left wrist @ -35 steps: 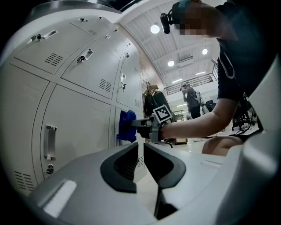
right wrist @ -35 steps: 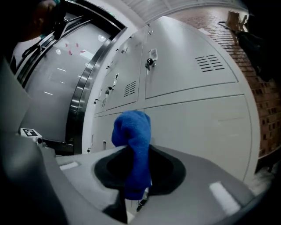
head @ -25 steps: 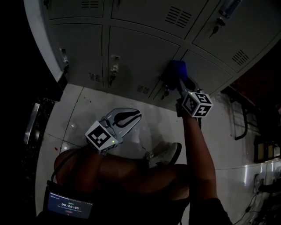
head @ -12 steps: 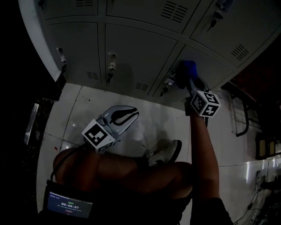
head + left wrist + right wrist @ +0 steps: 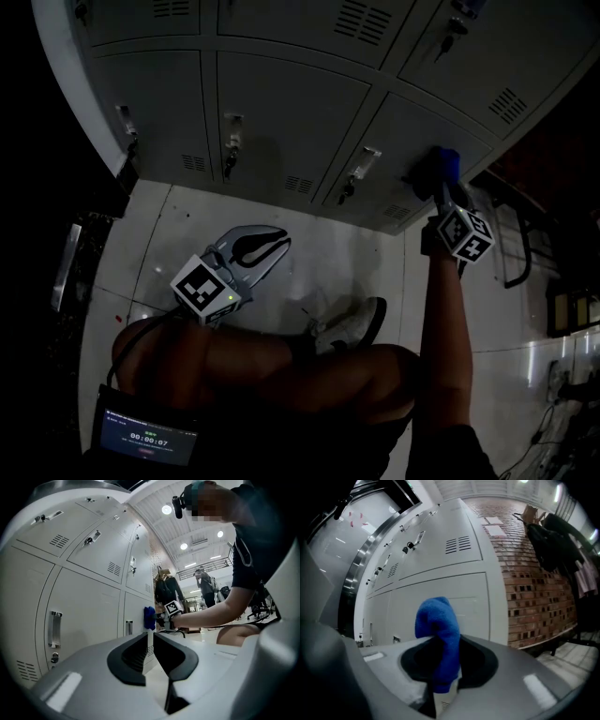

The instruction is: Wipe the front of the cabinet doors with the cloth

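Cloth [image 5: 439, 637]: blue, fluffy, bunched into upright wad, top end folded over. Clenched between right tongs [image 5: 444, 180], lower end hanging down between jaws. Wad sits against front of lower-row door [image 5: 427, 127] at right end of cabinet doors [image 5: 291, 108], near door's bottom edge. All locker doors shut, contents unseen; grey, vent slots, latches [image 5: 232, 131] with keys. Left tongs [image 5: 151, 645] squeezed to thin slit, gripping nothing, held low over pale tiled floor [image 5: 178, 234], well apart from cloth. Brick wall [image 5: 534, 588] beside end locker.
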Tool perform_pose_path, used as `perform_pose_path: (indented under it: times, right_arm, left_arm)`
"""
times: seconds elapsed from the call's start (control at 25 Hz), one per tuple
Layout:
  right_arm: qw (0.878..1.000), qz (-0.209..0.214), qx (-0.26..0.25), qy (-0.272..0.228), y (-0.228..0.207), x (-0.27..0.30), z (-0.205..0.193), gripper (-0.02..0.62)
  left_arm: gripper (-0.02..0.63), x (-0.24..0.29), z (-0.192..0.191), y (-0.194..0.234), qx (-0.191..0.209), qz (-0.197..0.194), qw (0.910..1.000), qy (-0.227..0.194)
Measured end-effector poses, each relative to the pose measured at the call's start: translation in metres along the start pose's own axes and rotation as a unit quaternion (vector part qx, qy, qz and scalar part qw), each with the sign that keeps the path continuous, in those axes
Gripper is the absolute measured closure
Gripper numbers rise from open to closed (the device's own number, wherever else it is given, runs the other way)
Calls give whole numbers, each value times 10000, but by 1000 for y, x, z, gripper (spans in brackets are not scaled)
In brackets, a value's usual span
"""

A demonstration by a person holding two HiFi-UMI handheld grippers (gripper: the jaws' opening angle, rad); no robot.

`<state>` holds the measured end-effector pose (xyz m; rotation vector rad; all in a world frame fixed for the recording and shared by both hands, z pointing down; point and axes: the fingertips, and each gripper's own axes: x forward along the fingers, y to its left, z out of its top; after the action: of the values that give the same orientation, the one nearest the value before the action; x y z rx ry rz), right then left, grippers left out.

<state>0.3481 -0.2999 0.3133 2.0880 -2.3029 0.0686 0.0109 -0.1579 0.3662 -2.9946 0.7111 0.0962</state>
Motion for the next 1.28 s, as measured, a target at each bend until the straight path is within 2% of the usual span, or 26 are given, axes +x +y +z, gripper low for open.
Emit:
perform_pose_path:
  times: [0.32, 0.52, 0.68, 0.88, 1.08, 1.28]
  right_arm:
    - [9975, -554, 434, 8, -61, -20, -9, 514]
    - [9981, -438, 420, -63, -54, -30, -11, 514]
    - [9994, -108, 290, -136, -19, -31, -4, 514]
    - [9980, 609, 68, -140, 56, -21, 0, 514]
    - [9920, 1251, -140, 90, 132, 2, -21, 514]
    - [9870, 1569, -174, 313, 176, 26, -47, 514]
  left_arm:
    - [561, 1, -2, 1, 3, 8, 10000, 12]
    - [561, 1, -3, 2, -13, 10, 10000, 13]
    - [561, 1, -3, 2, -8, 19, 10000, 25]
    - [561, 1, -1, 1, -14, 25, 10000, 20]
    - [561, 1, 0, 0, 25, 23, 10000, -1]
    - [563, 2, 2, 1, 42, 30, 10000, -45]
